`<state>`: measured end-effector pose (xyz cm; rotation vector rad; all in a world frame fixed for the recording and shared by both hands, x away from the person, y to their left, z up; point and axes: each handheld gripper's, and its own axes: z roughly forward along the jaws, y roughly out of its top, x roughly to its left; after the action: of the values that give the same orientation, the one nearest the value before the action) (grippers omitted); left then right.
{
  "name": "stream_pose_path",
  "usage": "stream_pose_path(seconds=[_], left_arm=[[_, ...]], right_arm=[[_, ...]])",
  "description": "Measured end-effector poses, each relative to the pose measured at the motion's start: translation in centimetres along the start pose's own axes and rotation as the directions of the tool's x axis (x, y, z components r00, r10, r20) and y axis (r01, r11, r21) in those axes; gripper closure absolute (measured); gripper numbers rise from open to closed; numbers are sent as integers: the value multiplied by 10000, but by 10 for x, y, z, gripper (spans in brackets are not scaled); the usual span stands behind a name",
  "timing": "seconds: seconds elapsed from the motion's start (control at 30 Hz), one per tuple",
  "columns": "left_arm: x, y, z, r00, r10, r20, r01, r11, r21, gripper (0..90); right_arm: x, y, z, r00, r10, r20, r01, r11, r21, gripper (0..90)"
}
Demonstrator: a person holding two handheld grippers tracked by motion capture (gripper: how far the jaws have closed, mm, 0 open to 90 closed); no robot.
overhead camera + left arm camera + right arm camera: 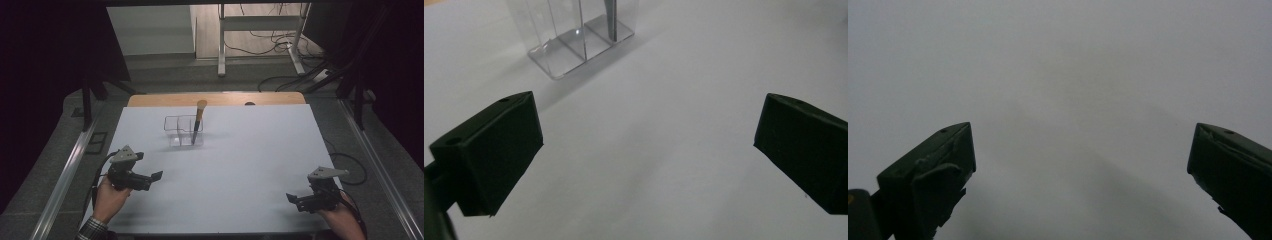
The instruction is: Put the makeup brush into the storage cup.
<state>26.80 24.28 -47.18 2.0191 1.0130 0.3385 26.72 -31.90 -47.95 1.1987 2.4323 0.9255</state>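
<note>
A clear plastic organizer [183, 131] with several upright compartments stands toward the far middle of the white table [240, 165], and a brush [198, 120] with a dark handle and tan bristle head stands upright in its right compartment. The left claw [156, 176] rests near-left and the right claw [291, 199] near-right, both spread wide and empty, well apart from the organizer.

White table [250, 165] with a tan wooden far edge; clear, colourless organizer [183, 131]; brush [198, 120] with dark handle and tan head; both grippers black, grey plates on top; a plaid sleeve [91, 230].
</note>
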Motion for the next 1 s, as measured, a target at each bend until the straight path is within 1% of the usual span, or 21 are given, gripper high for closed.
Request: stream_pose_path(seconds=[0.3,0.53,0.73,1.0], left_arm=[[3,-11,-9,9996,-207,-207,209,9997,131,0],[7,-18,-15,9985,-475,-274,478,9988,90,0],[9,-24,-21,9976,-506,-482,513,9986,149,0],[14,-34,-30,9951,-681,-718,696,9974,177,0]], right_arm=[[0,0,0,10000,-17,32,17,10000,10,0],[0,0,0,10000,-9,38,8,10000,19,0],[0,0,0,10000,1,46,-2,10000,22,0],[0,0,0,10000,-2,49,2,10000,32,0]])
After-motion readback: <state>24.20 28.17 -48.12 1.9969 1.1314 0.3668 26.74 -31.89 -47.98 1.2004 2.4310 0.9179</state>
